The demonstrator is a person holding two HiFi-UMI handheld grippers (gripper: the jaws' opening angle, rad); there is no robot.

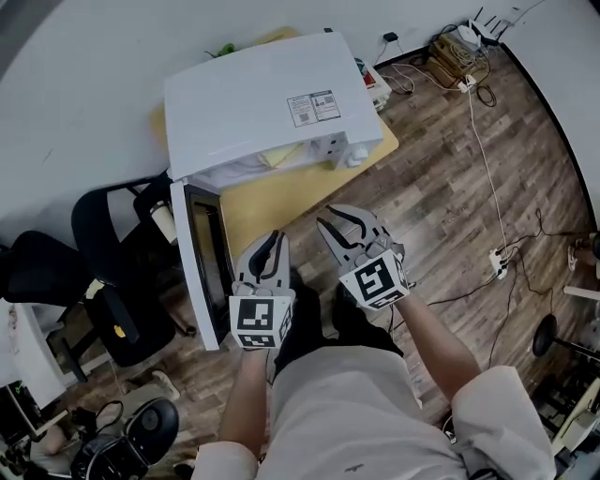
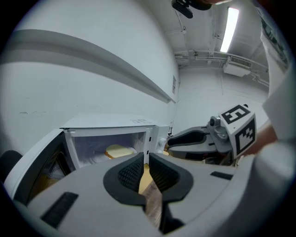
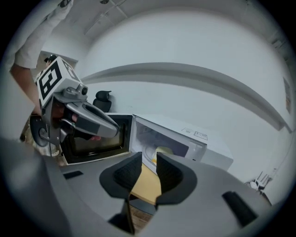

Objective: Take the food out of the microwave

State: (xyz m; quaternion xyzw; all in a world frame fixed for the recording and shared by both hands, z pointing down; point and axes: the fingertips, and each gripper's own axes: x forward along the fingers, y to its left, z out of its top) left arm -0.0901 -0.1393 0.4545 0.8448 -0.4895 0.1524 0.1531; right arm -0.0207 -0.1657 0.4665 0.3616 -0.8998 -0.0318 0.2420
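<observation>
We note food (image 3: 163, 151) dead ahead of right gripper (image 3: 148, 172) fingers, inside open microwave (image 1: 272, 108); left gripper (image 2: 144, 173) sights it off-left. Both fingers empty: right spread, left barely parted.

A wooden table (image 1: 281, 202) is set against a white wall (image 1: 84, 75) on a plank floor (image 1: 441, 187). Two black chairs are seen at the left, one (image 1: 98, 230) close to the wall and the other (image 1: 141, 328) nearer the camera. A white cable (image 1: 481, 159) is run across the floor to a power strip (image 1: 495, 261). A heap of wires (image 1: 450, 56) is piled in the far corner beside a router (image 1: 480, 23). A grey band (image 2: 92, 60) is carried along the wall, and a strip light (image 2: 230, 30) is lit on the ceiling.
</observation>
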